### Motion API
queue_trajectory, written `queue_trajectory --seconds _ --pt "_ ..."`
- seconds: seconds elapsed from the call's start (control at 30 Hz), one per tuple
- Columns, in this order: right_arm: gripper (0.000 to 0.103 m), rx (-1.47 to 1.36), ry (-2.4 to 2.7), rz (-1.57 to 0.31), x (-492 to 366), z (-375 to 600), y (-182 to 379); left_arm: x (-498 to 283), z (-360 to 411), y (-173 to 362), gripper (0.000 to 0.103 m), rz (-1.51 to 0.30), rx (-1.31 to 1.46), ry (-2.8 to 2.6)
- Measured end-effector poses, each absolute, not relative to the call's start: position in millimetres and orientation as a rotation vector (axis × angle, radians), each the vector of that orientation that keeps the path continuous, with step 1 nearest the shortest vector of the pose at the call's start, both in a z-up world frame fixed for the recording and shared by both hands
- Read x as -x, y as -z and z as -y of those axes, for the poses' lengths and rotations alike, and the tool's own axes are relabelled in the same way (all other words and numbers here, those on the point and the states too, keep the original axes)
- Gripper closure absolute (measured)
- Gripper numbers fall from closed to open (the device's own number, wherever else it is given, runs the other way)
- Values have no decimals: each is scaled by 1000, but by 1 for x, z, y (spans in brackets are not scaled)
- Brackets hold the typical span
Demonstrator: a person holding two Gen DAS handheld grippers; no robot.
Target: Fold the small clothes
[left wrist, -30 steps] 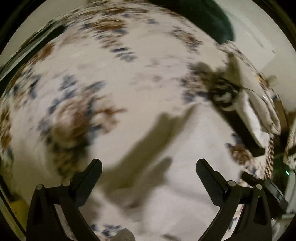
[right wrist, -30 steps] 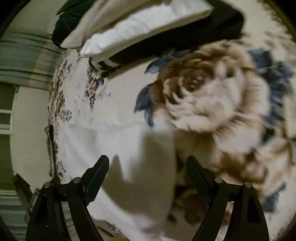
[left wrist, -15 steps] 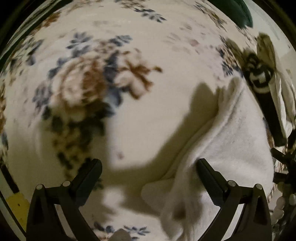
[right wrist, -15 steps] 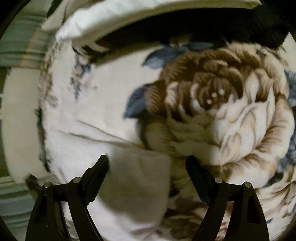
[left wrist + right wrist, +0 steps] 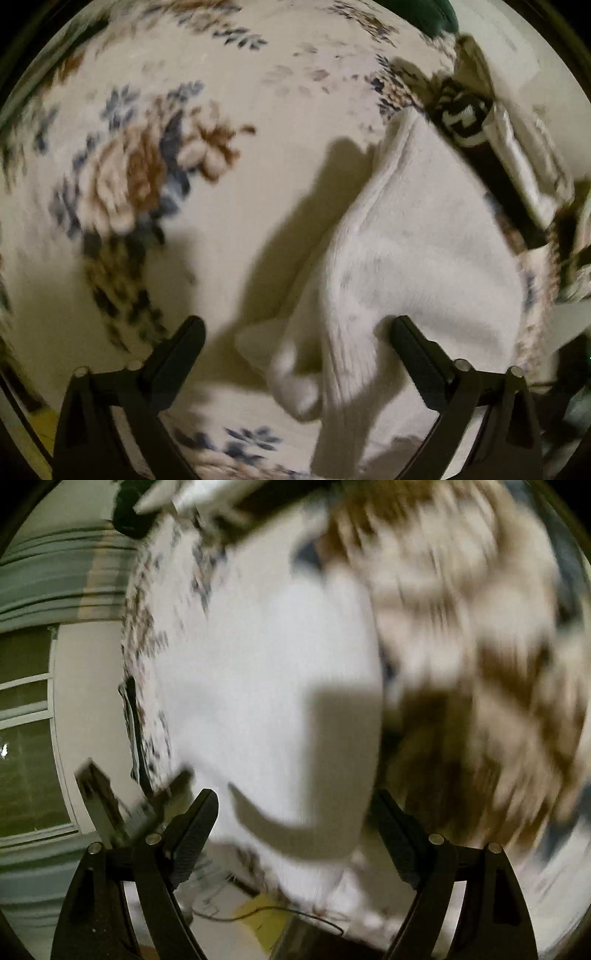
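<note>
A small white garment (image 5: 417, 251) lies on a floral blanket (image 5: 147, 184), with a raised fold ridge running from the far end down to a bunched corner (image 5: 295, 380) near me. My left gripper (image 5: 297, 343) is open and empty, its jaws to either side of that bunched corner. In the right wrist view the same white garment (image 5: 266, 686) lies flat under a shadow. My right gripper (image 5: 291, 812) is open and empty just above its near edge. This view is blurred.
A stack of folded clothes, black, striped and white (image 5: 491, 147), lies at the blanket's far right. The blanket's big brown rose print (image 5: 461, 627) fills the right side. The bed edge, floor and a window (image 5: 29, 738) show at left.
The left gripper has moved closer to the garment's bunched corner. The right gripper has swung left and pulled back, so the bed edge and floor now show. Both stay open.
</note>
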State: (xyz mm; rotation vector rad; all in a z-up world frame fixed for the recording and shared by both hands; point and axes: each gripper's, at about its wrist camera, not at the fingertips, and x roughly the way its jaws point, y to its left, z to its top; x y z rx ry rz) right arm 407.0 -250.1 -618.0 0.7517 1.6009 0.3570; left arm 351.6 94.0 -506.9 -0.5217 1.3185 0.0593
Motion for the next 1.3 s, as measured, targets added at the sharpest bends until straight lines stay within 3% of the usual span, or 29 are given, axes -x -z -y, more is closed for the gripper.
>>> queue_trajectory --seconds 0.07,0.1,0.13,0.17,0.2,0.23,0.43,0.6,0.77,0.83,0.87,0.9,0.93,0.97,1.0,1.27,1.3 --pt "20 -808 -317 -1626 -382 242 633 -344 -92 507 50 -1306 589 -7" --pt "33 -828 -298 -1636 -373 238 639 -342 -86 504 78 -1304 595 16" --pt "43 -868 -278 -1649 -364 234 647 -342 -81 504 81 -1299 565 15" --pt "60 -894 -265 -1649 -360 230 652 -342 -75 498 85 -1279 540 23" --pt "70 -911 -236 -1635 -355 228 654 -344 -74 496 87 -1270 528 32" --pt "74 -921 -211 -1604 -351 226 652 -344 -73 493 88 -1264 521 40" --pt "85 -759 -193 -1539 -332 202 611 -343 -95 479 89 -1257 486 97" --pt "87 -688 -107 -1587 -322 188 635 -348 -112 535 89 -1361 453 106" --pt "80 -660 -91 -1624 -322 176 663 -363 -114 534 84 -1378 448 207" --pt "67 -679 -123 -1605 -322 180 651 -365 -115 521 76 -1374 457 261" --pt "54 -679 -134 -1593 -322 183 643 -366 -115 514 72 -1372 452 266" --pt "41 -680 -129 -1569 -322 188 634 -367 -116 508 62 -1364 445 262" --pt "34 -695 -126 -1529 -317 197 622 -370 -117 501 46 -1347 444 264" --pt "22 -727 -128 -1483 -316 207 612 -376 -118 492 39 -1316 452 278" --pt "18 -743 -121 -1459 -318 212 607 -383 -118 487 36 -1288 466 285" --pt "18 -792 -26 -1359 -359 240 620 -483 -96 522 39 -1289 580 428" --pt "18 -797 -25 -1358 -363 244 623 -488 -94 524 67 -1278 584 451"
